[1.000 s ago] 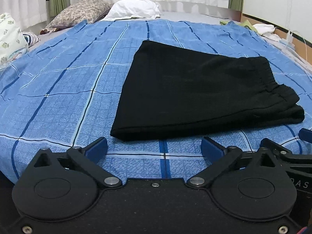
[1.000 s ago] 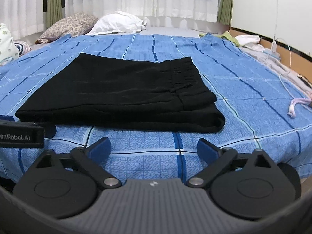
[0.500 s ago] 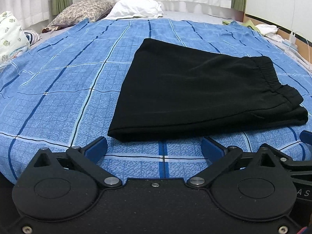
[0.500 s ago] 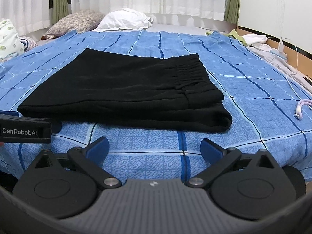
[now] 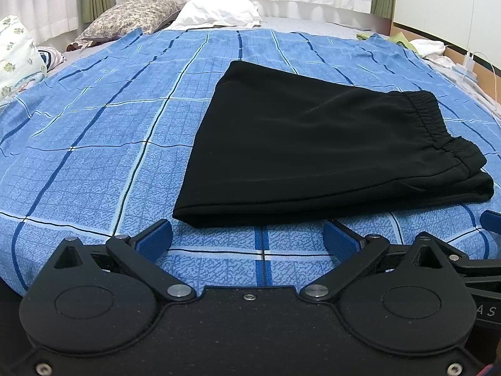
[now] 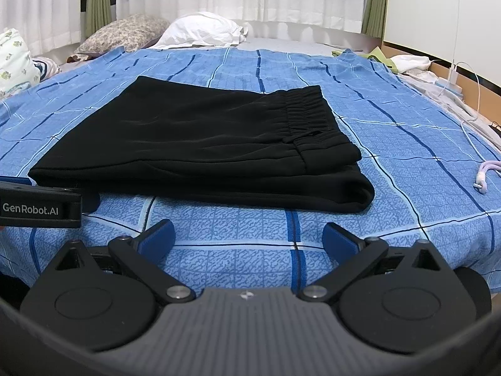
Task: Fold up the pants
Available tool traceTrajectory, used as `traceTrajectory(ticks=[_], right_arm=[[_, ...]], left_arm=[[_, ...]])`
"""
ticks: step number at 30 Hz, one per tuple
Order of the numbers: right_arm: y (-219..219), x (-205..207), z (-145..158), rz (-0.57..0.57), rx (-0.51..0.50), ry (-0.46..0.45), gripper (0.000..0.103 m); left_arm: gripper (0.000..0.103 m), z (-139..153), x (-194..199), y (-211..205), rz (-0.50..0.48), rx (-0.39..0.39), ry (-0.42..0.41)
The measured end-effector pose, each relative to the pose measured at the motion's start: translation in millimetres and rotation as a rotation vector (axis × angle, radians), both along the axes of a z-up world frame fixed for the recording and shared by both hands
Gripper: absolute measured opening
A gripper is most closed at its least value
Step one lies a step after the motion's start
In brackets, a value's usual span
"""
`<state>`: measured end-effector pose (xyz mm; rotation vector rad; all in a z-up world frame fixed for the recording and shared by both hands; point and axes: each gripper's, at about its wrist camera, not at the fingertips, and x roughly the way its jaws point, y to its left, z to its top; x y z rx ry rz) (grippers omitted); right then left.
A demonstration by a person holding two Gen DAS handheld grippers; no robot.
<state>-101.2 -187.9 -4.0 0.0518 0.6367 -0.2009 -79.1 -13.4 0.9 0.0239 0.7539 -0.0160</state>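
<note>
Left wrist view shows the black pants [image 5: 313,153] folded into a flat stack on the blue plaid bedspread [image 5: 94,156], lying near the bed's near edge, with the elastic waistband [image 5: 429,119] toward the bed's right side and a fold edge facing the camera. The left gripper [image 5: 247,239] hovers just short of that near edge, its blue-padded fingers [image 5: 155,241] spread wide with nothing between them.

From the right wrist view, the right gripper [image 6: 249,238] is likewise spread wide and empty, low over the bedspread beside the near edge, apart from the pants. The left gripper's black body [image 6: 39,208] shows at the frame's left, close to the stack's left corner.

At the bed's far end lie a floral pillow [image 6: 125,33] and a white pillow [image 6: 203,29]. A white charging cable [image 6: 469,94] trails along the right edge.
</note>
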Motion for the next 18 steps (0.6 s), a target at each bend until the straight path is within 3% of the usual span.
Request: traceTrajectory(ticks=[18], right_arm=[[1.6,0.7,0.5,-0.002,0.001,0.0,0.103]], left_arm=[[0.103,-0.5,-0.3,-0.2,-0.002,-0.003,0.003]])
